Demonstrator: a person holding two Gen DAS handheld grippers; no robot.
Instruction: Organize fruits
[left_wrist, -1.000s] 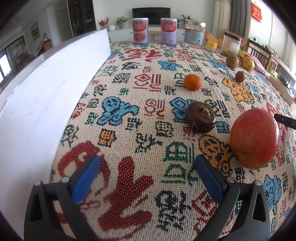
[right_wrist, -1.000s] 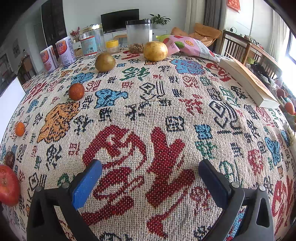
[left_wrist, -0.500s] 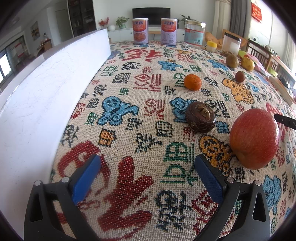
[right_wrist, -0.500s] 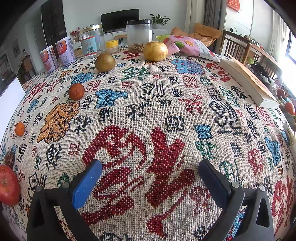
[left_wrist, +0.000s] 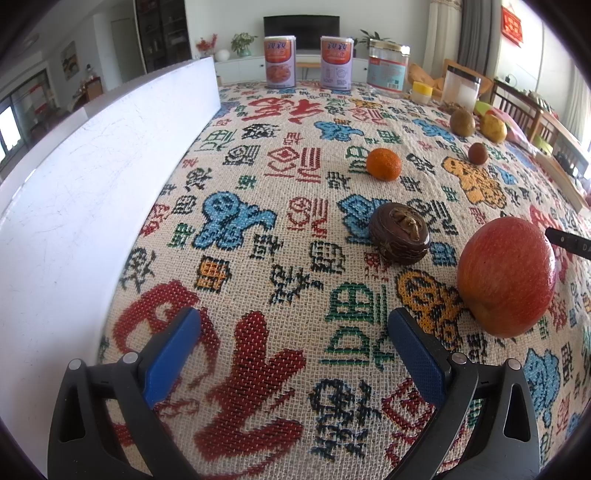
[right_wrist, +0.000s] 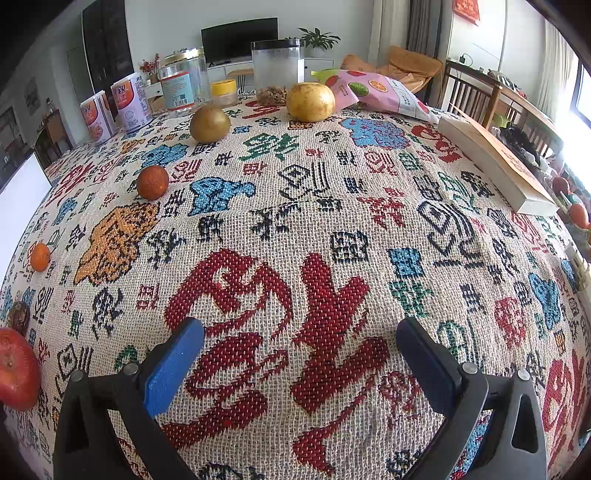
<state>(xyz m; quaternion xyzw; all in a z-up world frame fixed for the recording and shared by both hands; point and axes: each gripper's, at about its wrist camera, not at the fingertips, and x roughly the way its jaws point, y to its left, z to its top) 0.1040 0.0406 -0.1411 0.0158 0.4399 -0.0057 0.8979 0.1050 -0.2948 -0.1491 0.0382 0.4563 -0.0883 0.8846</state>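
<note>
The apple (left_wrist: 506, 276) sits at the right of the left wrist view, just beyond and to the right of the left tool (left_wrist: 293, 326), whose jaws stand wide and empty over the patterned surface (left_wrist: 258, 184). In the right wrist view the same apple (right_wrist: 16, 369) hugs the lower left edge, well off the right tool (right_wrist: 300, 338), also wide and empty. The left looks nearer; it would need to swing right.

The red apple (right_wrist: 16, 369) was cut by the right view's left edge; can (left_wrist: 279, 61) labels were too small to read.
</note>
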